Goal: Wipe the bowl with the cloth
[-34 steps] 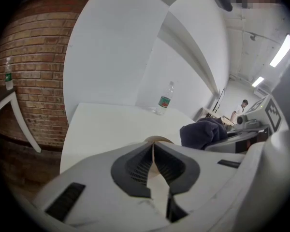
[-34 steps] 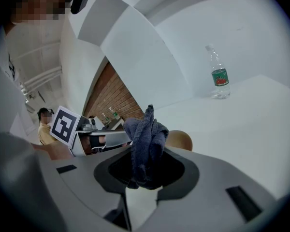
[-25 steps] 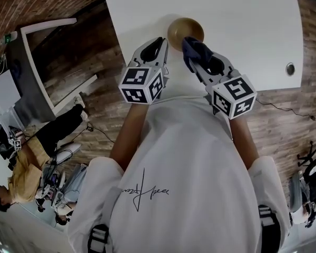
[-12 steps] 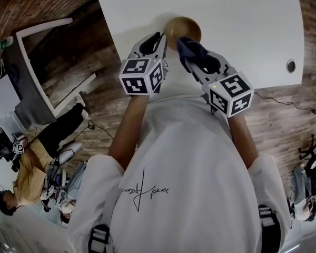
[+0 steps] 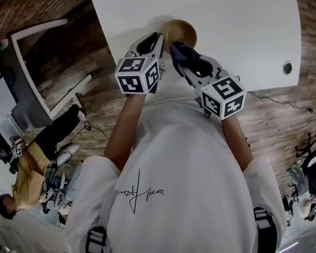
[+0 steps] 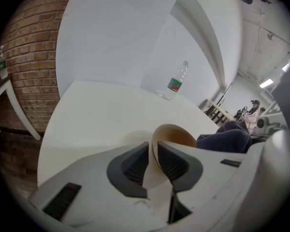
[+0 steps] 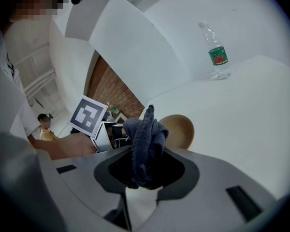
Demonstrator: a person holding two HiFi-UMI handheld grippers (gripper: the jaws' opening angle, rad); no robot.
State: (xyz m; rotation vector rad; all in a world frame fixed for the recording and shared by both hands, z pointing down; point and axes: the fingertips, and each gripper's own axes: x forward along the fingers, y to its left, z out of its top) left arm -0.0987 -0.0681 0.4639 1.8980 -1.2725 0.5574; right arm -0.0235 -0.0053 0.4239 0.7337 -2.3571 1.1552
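In the head view, a tan bowl (image 5: 180,29) stands on the white surface (image 5: 237,20) close to its near edge, nearer the left edge than the right. The left hand-held gripper (image 5: 158,37) reaches to the bowl's left rim, and the right hand-held gripper (image 5: 179,57) comes in from the other side. A dark blue cloth (image 5: 185,50) is bunched at the right one's tip, just at the bowl's near rim. A person in a white shirt (image 5: 184,173) fills the lower part of this view, over a wooden floor (image 5: 95,73). In the left gripper view, the left hand-held gripper (image 6: 153,151) has just been opening. Its jaws stand slightly spread astride the wall of the bowl (image 6: 176,134), with the rim rising between the ribbed pads and close to both. The cloth (image 6: 224,137) shows just right of the bowl. A clear water bottle (image 6: 176,83) with a green label stands upright toward the far edge of the surface (image 6: 96,115), well apart from the bowl. In the right gripper view, the right hand-held gripper (image 7: 145,170) pinches the cloth (image 7: 145,144), which stands up in a crumpled wad from between its jaws. The bowl (image 7: 180,129) sits just behind the wad, and the bottle (image 7: 216,52) stands farther back on the surface (image 7: 251,120).
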